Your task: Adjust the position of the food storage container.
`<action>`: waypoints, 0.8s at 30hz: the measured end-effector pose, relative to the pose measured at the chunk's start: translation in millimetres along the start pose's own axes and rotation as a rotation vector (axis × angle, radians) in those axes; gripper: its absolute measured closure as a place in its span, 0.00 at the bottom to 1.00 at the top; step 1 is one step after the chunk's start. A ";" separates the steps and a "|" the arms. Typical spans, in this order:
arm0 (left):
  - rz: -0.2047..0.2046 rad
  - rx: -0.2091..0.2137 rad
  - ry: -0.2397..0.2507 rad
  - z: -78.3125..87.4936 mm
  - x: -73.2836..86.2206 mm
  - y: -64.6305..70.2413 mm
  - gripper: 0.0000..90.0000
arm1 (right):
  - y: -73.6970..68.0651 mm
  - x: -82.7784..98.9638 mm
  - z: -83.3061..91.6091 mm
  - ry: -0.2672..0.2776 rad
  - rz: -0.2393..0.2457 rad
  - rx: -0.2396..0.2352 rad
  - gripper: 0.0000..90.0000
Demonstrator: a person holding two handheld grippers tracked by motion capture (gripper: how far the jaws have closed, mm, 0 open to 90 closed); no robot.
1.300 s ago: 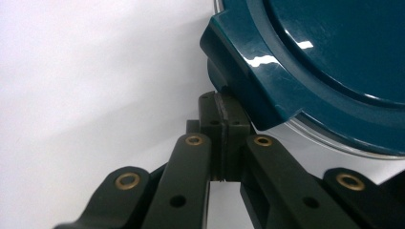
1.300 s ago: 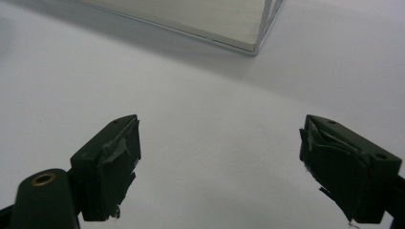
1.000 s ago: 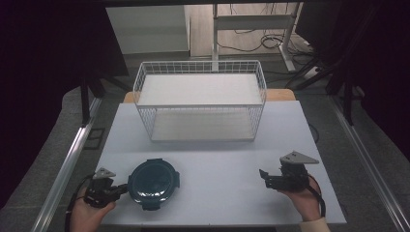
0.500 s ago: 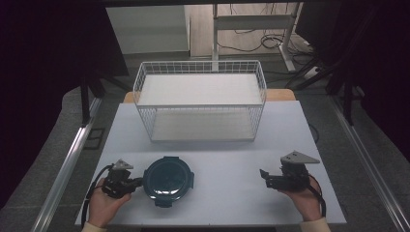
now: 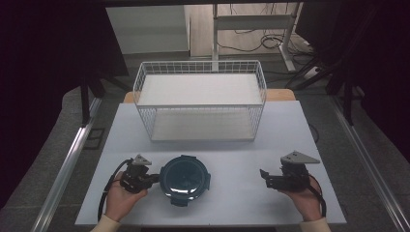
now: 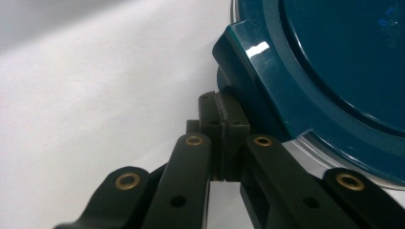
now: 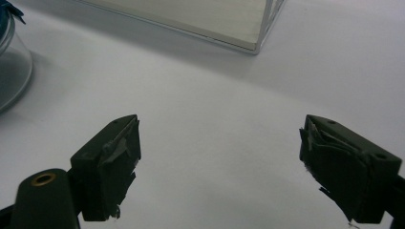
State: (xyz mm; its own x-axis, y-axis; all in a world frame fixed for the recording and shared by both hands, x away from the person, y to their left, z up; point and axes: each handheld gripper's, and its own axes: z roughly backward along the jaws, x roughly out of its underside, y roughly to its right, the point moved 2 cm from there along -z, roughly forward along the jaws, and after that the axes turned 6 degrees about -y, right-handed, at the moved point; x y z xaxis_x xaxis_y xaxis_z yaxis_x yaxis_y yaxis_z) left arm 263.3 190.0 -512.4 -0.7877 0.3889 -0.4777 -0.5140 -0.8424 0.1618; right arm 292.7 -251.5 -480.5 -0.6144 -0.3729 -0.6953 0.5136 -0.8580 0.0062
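While the round dark-teal plastic lid (image 5: 184, 178) sits on its clear container near the front edge of the white table (image 5: 241, 150), the left gripper (image 5: 151, 179) is pressed up against the lid's left rim. In the left gripper view its jaws stand together, pad against pad, with the tip (image 6: 223, 125) touching a moulded tab (image 6: 243, 57) on the lid's edge; I cannot tell whether anything thin is caught between them, and it reads as an empty closure used for nudging. The right gripper (image 5: 265, 176) rests well apart on the table's right side, jaws wide apart with bare table between them in its own view.

The white wire basket (image 5: 200, 104) stands behind the container, open-topped and unoccupied.

Judgement: the step in hand appears to be sliding the container sideways by its rim. To do it well, the push should stay low and level, aimed through the container's centre so it travels straight rather than spinning. Contact under the tab risks prising the lid up; pressing on the wall below would be safer. The right gripper could steady the far side.
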 end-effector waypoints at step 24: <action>-0.084 0.083 -0.051 -22.4 -23.2 43.7 1.00 | 1.4 -0.3 3.2 0.008 -0.006 -0.003 0.15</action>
State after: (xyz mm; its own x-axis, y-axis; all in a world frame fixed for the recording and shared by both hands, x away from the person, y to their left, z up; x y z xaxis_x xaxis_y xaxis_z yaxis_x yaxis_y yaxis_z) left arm 266.7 135.8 -513.6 -0.7559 0.4769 -0.4486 -0.6036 -0.7730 0.1952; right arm 291.7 -253.7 -478.0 -0.6123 -0.3650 -0.7013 0.5119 -0.8591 0.0002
